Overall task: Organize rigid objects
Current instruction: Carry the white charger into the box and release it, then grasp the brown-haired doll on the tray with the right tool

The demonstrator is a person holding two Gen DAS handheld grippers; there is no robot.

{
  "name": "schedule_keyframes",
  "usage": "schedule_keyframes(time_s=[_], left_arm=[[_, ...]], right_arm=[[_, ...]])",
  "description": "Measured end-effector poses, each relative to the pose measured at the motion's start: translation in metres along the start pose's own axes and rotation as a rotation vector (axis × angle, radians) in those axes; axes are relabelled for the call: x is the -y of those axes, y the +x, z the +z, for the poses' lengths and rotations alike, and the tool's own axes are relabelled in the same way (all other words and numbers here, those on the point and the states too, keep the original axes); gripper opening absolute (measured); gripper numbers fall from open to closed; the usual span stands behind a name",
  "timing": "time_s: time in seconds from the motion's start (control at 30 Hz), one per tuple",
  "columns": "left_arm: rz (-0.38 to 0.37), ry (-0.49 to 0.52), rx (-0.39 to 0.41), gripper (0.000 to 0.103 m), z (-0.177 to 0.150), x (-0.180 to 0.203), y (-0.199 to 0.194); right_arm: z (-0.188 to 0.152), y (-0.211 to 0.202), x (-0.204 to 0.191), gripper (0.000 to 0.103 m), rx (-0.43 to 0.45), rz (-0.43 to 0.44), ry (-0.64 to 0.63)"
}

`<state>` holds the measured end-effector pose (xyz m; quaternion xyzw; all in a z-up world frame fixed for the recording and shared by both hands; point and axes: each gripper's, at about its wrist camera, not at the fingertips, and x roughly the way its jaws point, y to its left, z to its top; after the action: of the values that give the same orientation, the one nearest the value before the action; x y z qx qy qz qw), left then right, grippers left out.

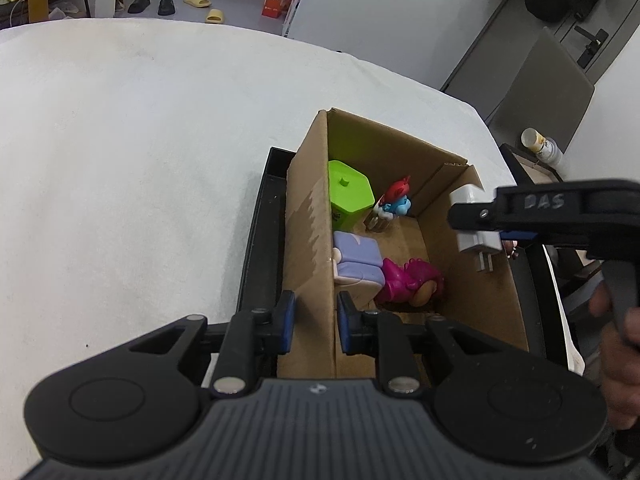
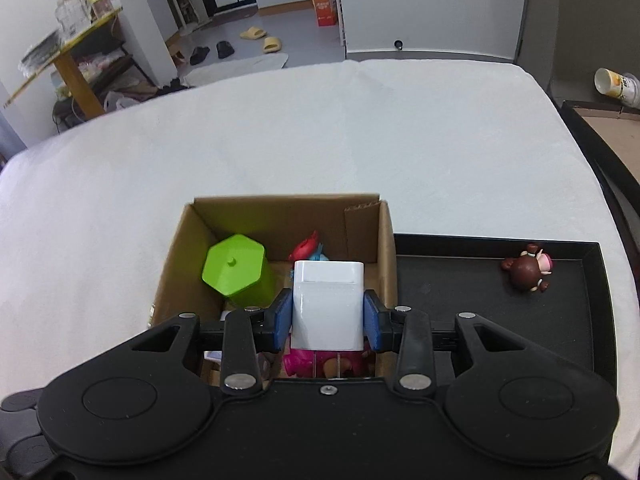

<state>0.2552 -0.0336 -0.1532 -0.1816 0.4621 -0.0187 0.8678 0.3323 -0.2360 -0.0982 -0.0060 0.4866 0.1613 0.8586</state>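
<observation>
Right gripper [image 2: 327, 317] pinches the white charger [image 2: 328, 304] by its flat sides, above the cardboard box [image 2: 384, 240]. It looks light, rigid, smooth, maybe slippery. Left gripper [image 1: 316, 322] is clamped on the box wall.

White charger [image 2: 327, 304], green container [image 2: 234, 266], black tray [image 2: 492, 280].

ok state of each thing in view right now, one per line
cardboard box: open-topped, upright in the black tray
left gripper: jaws shut on the box's near wall
right gripper: shut on the charger
white charger: held above the box, not yet dropped
green container: inside the box
brown figurine: lying in the black tray, outside the box
</observation>
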Motion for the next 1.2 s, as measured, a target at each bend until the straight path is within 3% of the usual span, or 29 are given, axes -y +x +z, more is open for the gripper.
schedule_keyframes(time_s=[0.17, 0.57, 1.2], left_arm=[[-0.009, -0.011, -0.006, 0.019, 0.001, -0.003, 0.000], [-0.004, -0.015, -0.005, 0.019, 0.001, -0.004, 0.001], [0.032, 0.003, -0.010, 0.019, 0.003, 0.004, 0.004]], right_arm=[[-0.005, 0.010, -0.006, 0.038, -0.012, -0.044, -0.013], [0.003, -0.015, 0.002, 0.040, 0.052, -0.034, 0.005], [0.006, -0.036, 0.077, 0.042, 0.106, -0.136, 0.088]])
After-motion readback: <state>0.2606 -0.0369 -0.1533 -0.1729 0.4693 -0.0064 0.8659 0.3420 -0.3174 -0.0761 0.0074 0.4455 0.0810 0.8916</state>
